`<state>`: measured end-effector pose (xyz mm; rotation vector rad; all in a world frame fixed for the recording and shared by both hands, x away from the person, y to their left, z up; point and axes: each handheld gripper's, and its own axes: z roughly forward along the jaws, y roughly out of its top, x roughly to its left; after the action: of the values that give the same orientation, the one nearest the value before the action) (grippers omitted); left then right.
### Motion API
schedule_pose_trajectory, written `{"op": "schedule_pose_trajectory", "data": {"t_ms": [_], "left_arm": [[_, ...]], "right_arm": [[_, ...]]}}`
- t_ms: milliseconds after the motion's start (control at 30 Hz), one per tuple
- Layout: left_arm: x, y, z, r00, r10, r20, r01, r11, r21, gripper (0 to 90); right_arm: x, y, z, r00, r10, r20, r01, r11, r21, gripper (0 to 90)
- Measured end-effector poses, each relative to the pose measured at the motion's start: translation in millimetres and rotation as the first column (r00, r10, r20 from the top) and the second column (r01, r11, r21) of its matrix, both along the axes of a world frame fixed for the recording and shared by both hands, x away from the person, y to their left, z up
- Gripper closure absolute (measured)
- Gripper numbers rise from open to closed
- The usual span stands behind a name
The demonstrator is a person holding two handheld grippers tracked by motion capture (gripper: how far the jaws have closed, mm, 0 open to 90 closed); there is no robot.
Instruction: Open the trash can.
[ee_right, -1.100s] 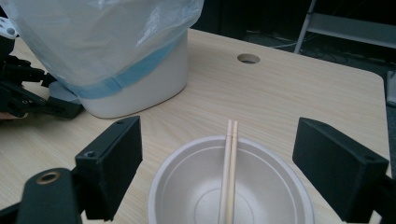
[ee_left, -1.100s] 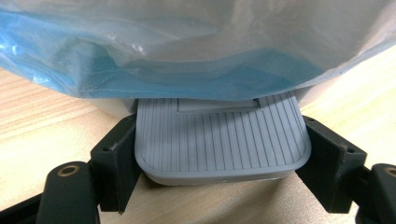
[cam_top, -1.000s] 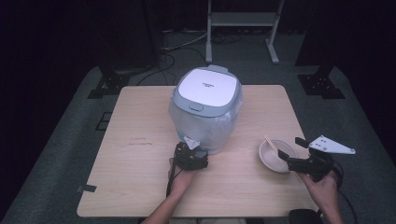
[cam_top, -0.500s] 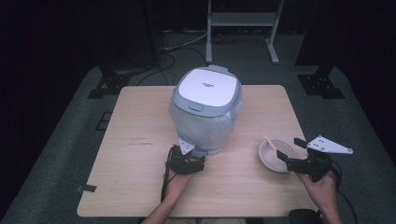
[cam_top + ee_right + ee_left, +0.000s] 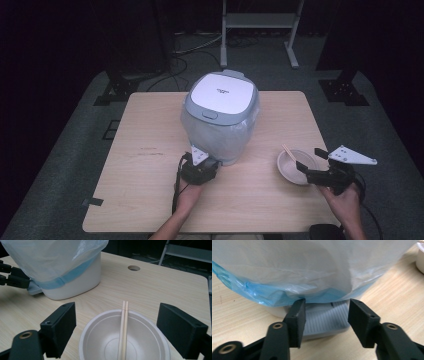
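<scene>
A white and grey rice cooker (image 5: 220,115), wrapped in a clear plastic bag (image 5: 312,270) with a blue hem, stands mid-table. My left gripper (image 5: 209,161) lies level at the cooker's front foot. Its jaws have just been closing, and its pads (image 5: 298,317) now sit against the sides of a grey ribbed tray (image 5: 324,320) that sticks out of the base. A pale paper bowl (image 5: 100,340) with a pair of chopsticks (image 5: 123,325) laid across it sits at the right. My right gripper (image 5: 117,312) hovers just behind the bowl, open wide, touching nothing.
The wooden table (image 5: 150,130) has a round cable hole (image 5: 133,268) beyond the bowl. Its front edge runs close under both hands. A metal stand (image 5: 257,30) and cables lie on the dark floor past the far edge.
The left gripper has shifted slightly at the cooker's foot. The right hand and the bowl have not moved.
</scene>
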<state>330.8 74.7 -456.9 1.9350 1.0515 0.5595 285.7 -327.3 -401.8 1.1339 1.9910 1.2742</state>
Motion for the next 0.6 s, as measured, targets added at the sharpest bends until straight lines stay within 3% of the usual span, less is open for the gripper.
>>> {"op": "schedule_pose_trajectory", "data": {"t_ms": [267, 600], "left_arm": [[6.0, -1.1, -2.0, 0.9998, -0.013, 0.017, 0.013, 0.9994, 0.032, 72.0], [12.3, -7.1, -3.5, 0.9995, -0.028, 0.013, 0.028, 0.9984, 0.049, 79.9]], "right_arm": [[0.5, 1.0, -0.6, 1.0000, 0.003, -0.001, -0.003, 1.000, -0.001, 14.7], [0.7, 1.8, -1.9, 0.9999, 0.009, -0.006, -0.009, 1.000, -0.002, 14.7]]}}
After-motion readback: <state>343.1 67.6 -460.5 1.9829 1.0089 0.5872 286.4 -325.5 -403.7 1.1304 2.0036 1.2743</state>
